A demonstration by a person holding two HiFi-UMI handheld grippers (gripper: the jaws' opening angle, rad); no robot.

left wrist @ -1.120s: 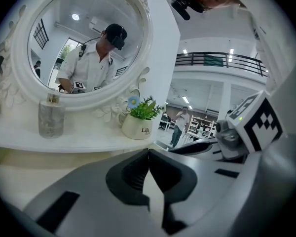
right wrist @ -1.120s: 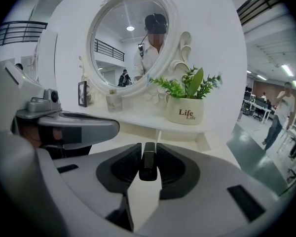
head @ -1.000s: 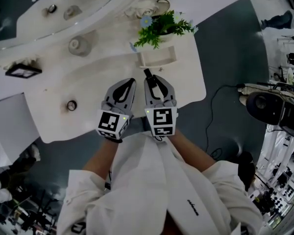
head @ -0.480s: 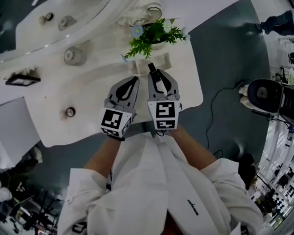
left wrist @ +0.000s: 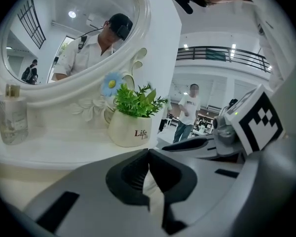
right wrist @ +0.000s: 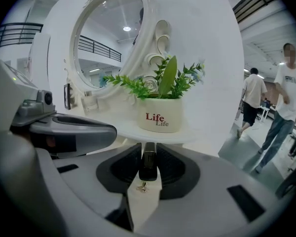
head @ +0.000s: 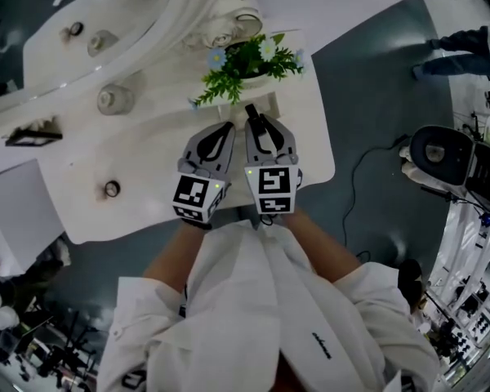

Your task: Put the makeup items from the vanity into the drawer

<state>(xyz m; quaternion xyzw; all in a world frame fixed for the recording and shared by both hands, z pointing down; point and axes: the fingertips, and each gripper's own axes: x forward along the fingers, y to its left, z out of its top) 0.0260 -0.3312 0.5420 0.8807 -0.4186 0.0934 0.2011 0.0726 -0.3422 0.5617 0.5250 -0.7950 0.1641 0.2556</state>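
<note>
My right gripper [head: 257, 126] is shut on a slim black makeup stick [head: 248, 113], which pokes out past its tips. In the right gripper view the stick [right wrist: 148, 166] stands upright between the pads [right wrist: 165, 164]. The left gripper [head: 226, 129] hovers beside it, shut, with nothing between its jaws [left wrist: 148, 153]. Both are over the white vanity top [head: 147, 170], with their tips at a small white open tray [head: 264, 102] in front of the potted plant [head: 245, 60]. The pot [right wrist: 160, 118] reads "Life".
An oval mirror [left wrist: 64, 33] stands behind the plant. A glass bottle [left wrist: 11, 120], round jars [head: 114, 99], a small ring-shaped item [head: 112, 189] and a dark flat item [head: 33, 135] sit on the vanity's left. The vanity edge [head: 331, 149] drops to grey floor at right.
Both grippers have moved together across the vanity top toward the plant and the small tray. The black stick stays gripped in the right one.
</note>
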